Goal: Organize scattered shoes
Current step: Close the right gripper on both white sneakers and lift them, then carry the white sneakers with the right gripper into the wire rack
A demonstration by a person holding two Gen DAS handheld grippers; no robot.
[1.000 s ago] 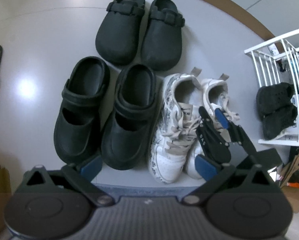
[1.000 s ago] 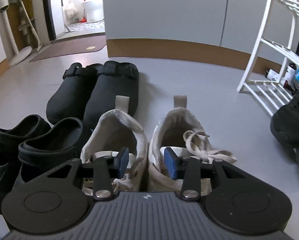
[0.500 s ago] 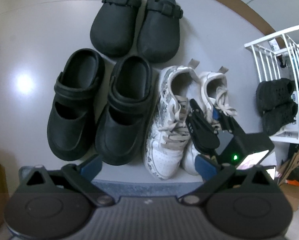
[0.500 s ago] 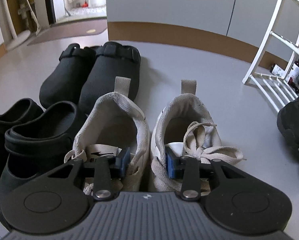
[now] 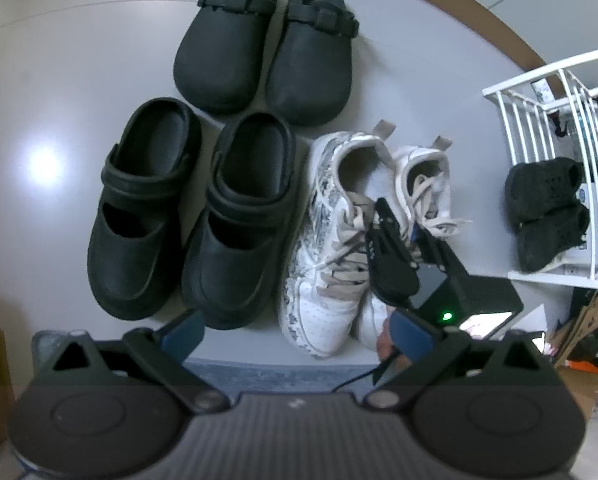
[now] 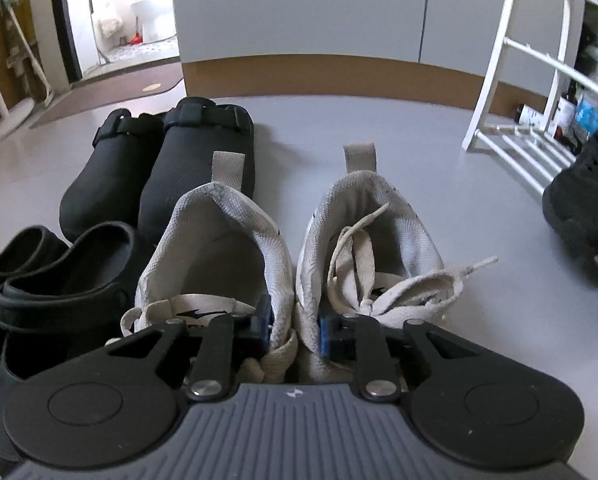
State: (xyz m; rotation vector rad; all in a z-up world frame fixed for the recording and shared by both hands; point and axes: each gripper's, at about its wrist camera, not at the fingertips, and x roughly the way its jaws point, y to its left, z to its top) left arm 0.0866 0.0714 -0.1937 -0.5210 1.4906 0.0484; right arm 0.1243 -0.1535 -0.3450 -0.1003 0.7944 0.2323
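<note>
Two white sneakers (image 5: 331, 280) (image 6: 219, 240) stand side by side on the grey floor, heels away from me. My right gripper (image 6: 295, 326) (image 5: 395, 256) has one finger in each sneaker. Its jaws are closing, and the blue pads press the two touching inner walls together. My left gripper (image 5: 299, 332) hovers above the row, open, with nothing between its pads. Left of the sneakers stand two black strapped clogs (image 5: 239, 220) (image 6: 71, 280). Behind them sits a second black clog pair (image 5: 227, 48) (image 6: 203, 152).
A white wire rack (image 5: 559, 92) (image 6: 499, 80) stands to the right with black shoes (image 5: 547, 212) (image 6: 583, 196) on its low shelf. Cardboard (image 5: 587, 320) lies near it. A grey-blue mat (image 5: 279, 372) lies under my left gripper. A brown doormat (image 6: 119, 88) lies far left.
The right gripper's jaws have closed from a wide gap onto the sneakers' inner walls, drawing the two shoes together. It has also slid a little further into them.
</note>
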